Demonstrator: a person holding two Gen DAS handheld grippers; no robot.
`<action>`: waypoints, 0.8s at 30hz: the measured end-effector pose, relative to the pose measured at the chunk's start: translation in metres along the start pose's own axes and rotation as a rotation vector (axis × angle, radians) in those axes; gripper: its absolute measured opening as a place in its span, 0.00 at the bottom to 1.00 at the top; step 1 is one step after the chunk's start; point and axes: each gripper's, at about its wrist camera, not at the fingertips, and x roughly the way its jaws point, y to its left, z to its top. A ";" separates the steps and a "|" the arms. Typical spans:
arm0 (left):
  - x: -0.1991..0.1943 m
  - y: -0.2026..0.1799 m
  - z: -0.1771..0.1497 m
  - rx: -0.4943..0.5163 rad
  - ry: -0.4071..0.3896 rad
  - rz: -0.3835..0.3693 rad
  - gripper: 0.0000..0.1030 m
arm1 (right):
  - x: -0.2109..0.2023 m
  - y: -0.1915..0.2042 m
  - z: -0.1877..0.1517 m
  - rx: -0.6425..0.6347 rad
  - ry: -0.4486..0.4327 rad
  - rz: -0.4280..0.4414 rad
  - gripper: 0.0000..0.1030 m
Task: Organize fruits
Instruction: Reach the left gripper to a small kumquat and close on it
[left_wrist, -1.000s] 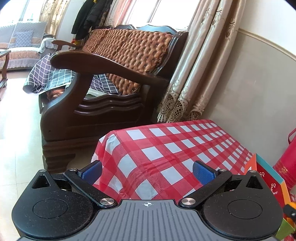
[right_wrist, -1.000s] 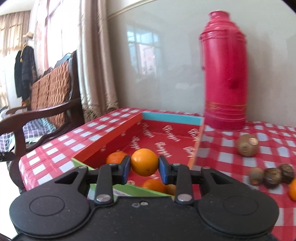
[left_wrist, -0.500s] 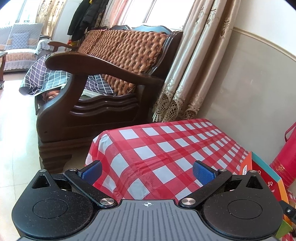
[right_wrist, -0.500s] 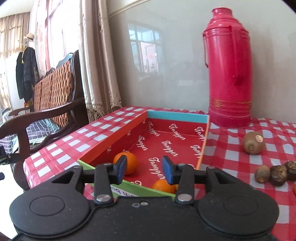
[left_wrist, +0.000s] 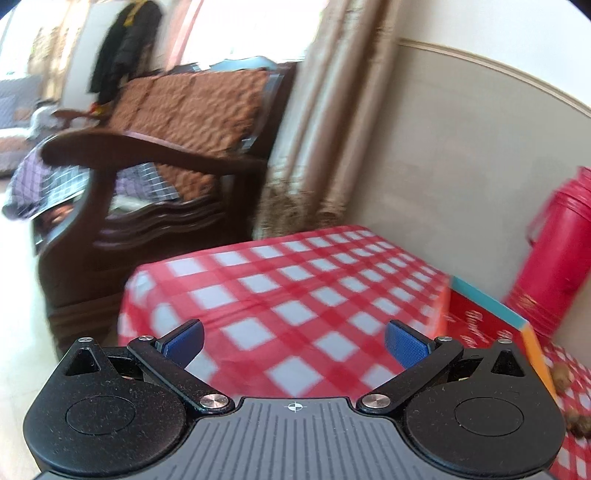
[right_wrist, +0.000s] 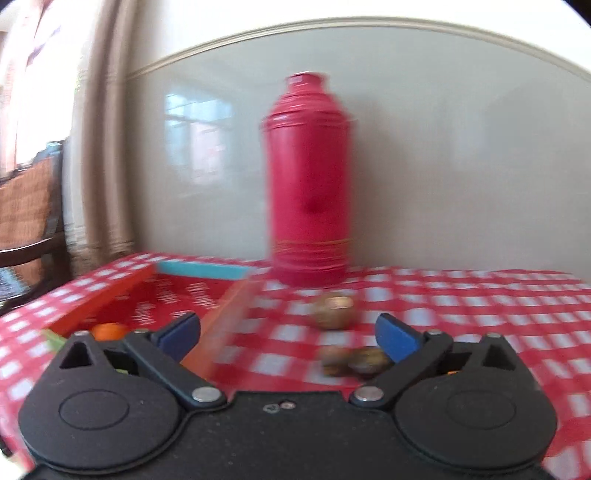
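Note:
A shallow red box (right_wrist: 177, 295) with orange and blue walls lies on the checked table, left in the right wrist view; an orange (right_wrist: 108, 330) shows inside it. Its corner also shows in the left wrist view (left_wrist: 491, 314). A brown kiwi (right_wrist: 334, 304) and a few small dark fruits (right_wrist: 354, 360) lie on the cloth right of the box. My right gripper (right_wrist: 288, 334) is open and empty, above the box's right wall and the loose fruits. My left gripper (left_wrist: 293, 339) is open and empty over the bare cloth left of the box. Both views are blurred.
A tall red thermos (right_wrist: 308, 184) stands against the wall behind the fruits and also shows in the left wrist view (left_wrist: 554, 254). A wooden sofa (left_wrist: 155, 155) and curtains (left_wrist: 317, 122) stand past the table's left end. Small dark fruits (left_wrist: 561, 376) lie at the right edge.
My right gripper let go of the orange into the box, opened wide and swung right toward the kiwi and dark fruits. My left gripper turned right, bringing the box and thermos into view.

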 end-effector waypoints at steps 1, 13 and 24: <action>-0.002 -0.009 -0.002 0.019 -0.002 -0.025 1.00 | -0.001 -0.010 -0.001 0.013 -0.005 -0.039 0.94; -0.034 -0.142 -0.046 0.344 0.003 -0.389 1.00 | -0.021 -0.105 -0.020 0.155 0.040 -0.497 0.94; -0.066 -0.261 -0.093 0.556 0.146 -0.680 0.99 | -0.058 -0.174 -0.040 0.223 0.066 -0.744 0.94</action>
